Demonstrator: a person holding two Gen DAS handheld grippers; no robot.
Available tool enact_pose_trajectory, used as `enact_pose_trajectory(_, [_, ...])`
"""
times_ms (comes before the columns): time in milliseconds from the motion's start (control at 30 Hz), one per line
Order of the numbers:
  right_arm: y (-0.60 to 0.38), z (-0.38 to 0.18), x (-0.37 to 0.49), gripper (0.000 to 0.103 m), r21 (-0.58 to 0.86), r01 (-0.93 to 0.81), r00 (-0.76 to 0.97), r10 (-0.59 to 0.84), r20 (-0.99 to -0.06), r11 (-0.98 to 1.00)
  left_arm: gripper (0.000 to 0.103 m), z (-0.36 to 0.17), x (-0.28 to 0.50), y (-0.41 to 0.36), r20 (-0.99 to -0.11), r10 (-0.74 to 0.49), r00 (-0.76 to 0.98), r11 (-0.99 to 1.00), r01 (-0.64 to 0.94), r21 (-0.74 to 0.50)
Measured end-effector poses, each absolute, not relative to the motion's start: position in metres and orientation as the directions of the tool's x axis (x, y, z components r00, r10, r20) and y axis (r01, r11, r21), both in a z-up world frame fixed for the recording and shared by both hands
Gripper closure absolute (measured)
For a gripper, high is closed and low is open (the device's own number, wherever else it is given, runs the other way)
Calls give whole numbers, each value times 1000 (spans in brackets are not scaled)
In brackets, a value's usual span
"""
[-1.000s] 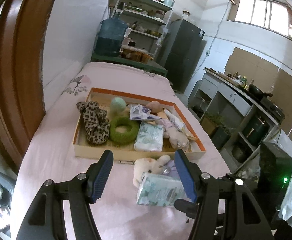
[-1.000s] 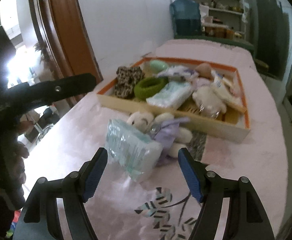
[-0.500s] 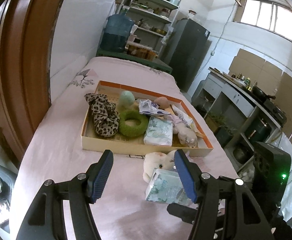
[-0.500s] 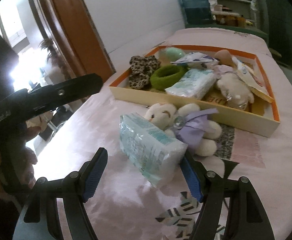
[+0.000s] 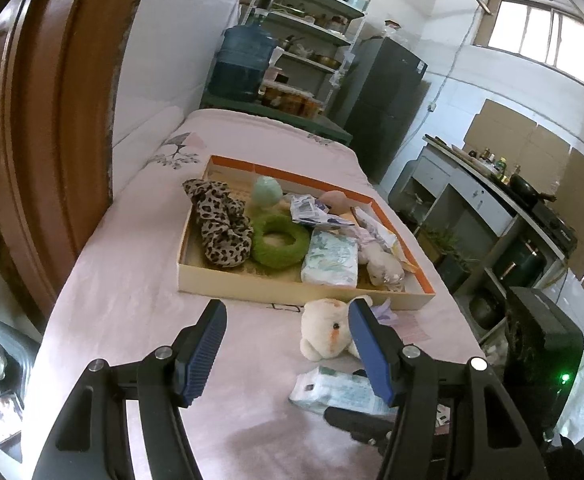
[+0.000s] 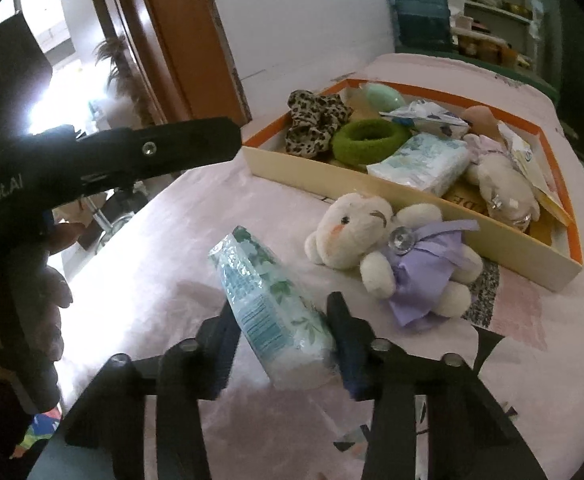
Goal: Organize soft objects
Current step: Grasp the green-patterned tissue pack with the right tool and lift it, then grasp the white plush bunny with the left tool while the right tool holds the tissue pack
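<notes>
A tissue pack (image 6: 268, 300) in a green-leaf wrapper lies tilted on the pink tablecloth, and my right gripper (image 6: 280, 306) has its jaws closing, with both pads against the pack's sides. In the left wrist view the same tissue pack (image 5: 331, 390) lies low at the right. A white plush bear (image 6: 371, 232) in a purple dress lies just beyond it, in front of the orange-rimmed box (image 6: 371, 184). My left gripper (image 5: 287, 308) hovers open over bare cloth before the box (image 5: 252, 284), with the bear (image 5: 323, 332) beside its right finger.
The box holds a leopard scrunchie (image 5: 224, 228), a green ring scrunchie (image 5: 280, 240), another tissue pack (image 5: 329, 258), a small plush and wrappers. A wooden door frame (image 5: 44, 140) stands left. A kitchen counter (image 5: 491, 200) lies past the table's right edge. A hand (image 6: 48, 292) holds the left gripper.
My right gripper has come forward and down over the tissue pack, and its jaws have gone from wide apart to pinching the pack. The left gripper has stayed open and nearly still.
</notes>
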State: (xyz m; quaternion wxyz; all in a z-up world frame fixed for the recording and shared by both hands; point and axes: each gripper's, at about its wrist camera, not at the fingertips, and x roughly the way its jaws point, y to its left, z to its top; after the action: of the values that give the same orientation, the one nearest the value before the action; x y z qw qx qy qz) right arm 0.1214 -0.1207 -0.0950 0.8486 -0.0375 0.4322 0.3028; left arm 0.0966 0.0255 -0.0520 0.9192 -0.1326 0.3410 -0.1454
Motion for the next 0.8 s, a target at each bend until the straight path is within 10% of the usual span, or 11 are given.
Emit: enact_pose_trajectory(800, [-201,-67,66,72,264,-422,541,474,-695,867,40,-88,137,-29,-664,-518,540,852,397,-341])
